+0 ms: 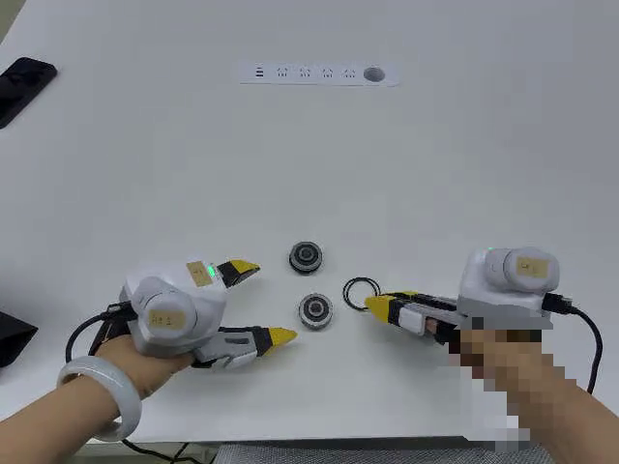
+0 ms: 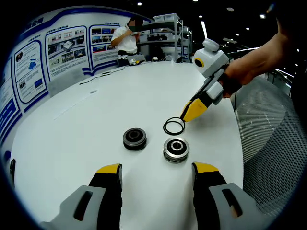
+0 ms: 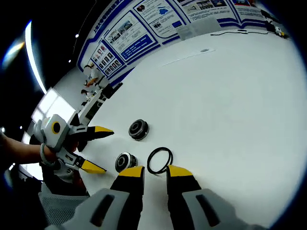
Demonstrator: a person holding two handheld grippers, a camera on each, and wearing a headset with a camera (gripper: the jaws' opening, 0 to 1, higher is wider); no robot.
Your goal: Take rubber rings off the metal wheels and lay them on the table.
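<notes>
While both grippers sit low over the white table (image 1: 406, 174) in the head view, the left gripper (image 1: 261, 301) gapes wide and empty. The right gripper (image 1: 379, 304) is narrow, its tips just beside a loose rubber ring (image 1: 361, 290). Their tan stickers are unreadable.

Left gripper view: 2 metal wheels lie ahead. The dark wheel (image 2: 135, 138) keeps its ring and the bright wheel (image 2: 176, 148) is bare. The wall posters (image 2: 72, 48) are illegible.

Right gripper view: the narrow jaws hold nothing.

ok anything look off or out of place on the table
Nothing stands out. The nearer wheel and farther wheel lie flat, apart, and one rubber ring lies flat on the table beside the nearer wheel.
</notes>
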